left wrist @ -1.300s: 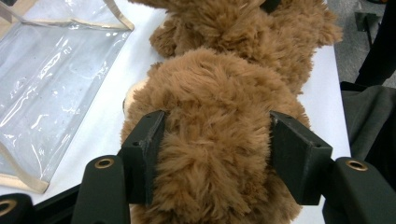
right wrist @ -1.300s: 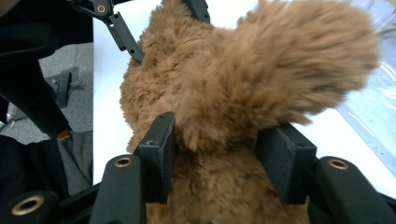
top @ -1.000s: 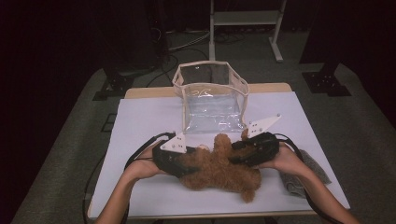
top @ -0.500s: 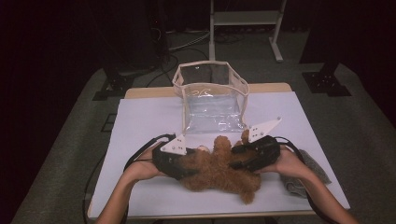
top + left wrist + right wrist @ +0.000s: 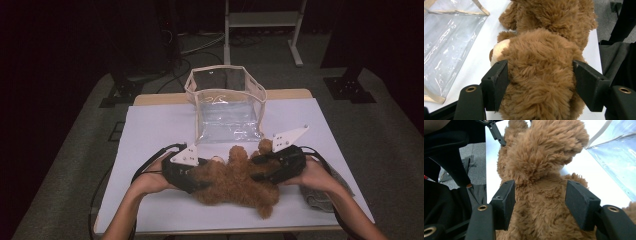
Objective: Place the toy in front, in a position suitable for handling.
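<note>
Both sets of jaws have just been opening, with the teddy bear (image 5: 235, 180) between them. The left gripper (image 5: 539, 82) has its jaws against the fur around the head end, the right gripper (image 5: 541, 202) around the body, and it looks like a loose hold at best. The bear's lying on the counter (image 5: 150, 130), just in front of the clear bag (image 5: 225, 107). I'd re-squeeze deep into the plush, then lift both ends evenly.

Teddy bear (image 5: 235, 181) shaggy brown plush; pouch (image 5: 226, 107) glossy clear plastic, cloth-trimmed.
</note>
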A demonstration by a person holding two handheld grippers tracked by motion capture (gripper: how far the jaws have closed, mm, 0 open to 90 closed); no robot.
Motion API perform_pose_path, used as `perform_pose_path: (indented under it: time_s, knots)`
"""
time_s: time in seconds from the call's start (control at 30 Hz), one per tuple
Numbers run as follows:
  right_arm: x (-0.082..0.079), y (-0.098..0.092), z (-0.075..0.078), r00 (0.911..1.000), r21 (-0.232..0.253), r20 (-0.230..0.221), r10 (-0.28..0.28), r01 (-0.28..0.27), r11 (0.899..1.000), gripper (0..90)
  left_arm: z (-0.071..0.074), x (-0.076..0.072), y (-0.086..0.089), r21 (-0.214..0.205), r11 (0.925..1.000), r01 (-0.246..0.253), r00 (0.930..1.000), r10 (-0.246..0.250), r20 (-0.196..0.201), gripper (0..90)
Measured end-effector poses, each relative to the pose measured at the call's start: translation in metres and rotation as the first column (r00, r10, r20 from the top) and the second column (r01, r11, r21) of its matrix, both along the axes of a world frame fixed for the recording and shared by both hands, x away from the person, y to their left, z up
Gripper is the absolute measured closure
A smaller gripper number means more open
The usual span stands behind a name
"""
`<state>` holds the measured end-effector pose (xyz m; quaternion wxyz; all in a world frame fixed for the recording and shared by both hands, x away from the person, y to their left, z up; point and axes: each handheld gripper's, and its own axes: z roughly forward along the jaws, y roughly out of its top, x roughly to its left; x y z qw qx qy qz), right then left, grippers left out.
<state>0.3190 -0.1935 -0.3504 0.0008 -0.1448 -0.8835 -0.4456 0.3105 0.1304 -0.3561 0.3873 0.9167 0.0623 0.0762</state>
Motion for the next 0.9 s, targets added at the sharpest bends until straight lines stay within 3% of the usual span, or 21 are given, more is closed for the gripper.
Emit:
perform_pose_path:
  time_s: [0.37, 0.9]
  knots:
    - [0.000, -0.004, 0.005, 0.9999, 0.001, 0.016, 0.004, -0.004, 1.000, 38.6, -0.003, -0.001, 0.004, 0.003, 0.9999, -0.010, 0.9999, 0.010, -0.004, 27.9]
    - [0.004, -0.010, 0.014, 0.9993, 0.020, 0.037, -0.003, 0.002, 1.000, 36.4, -0.009, -0.004, 0.012, -0.035, 0.9990, -0.029, 0.9994, 0.028, -0.018, 27.4]
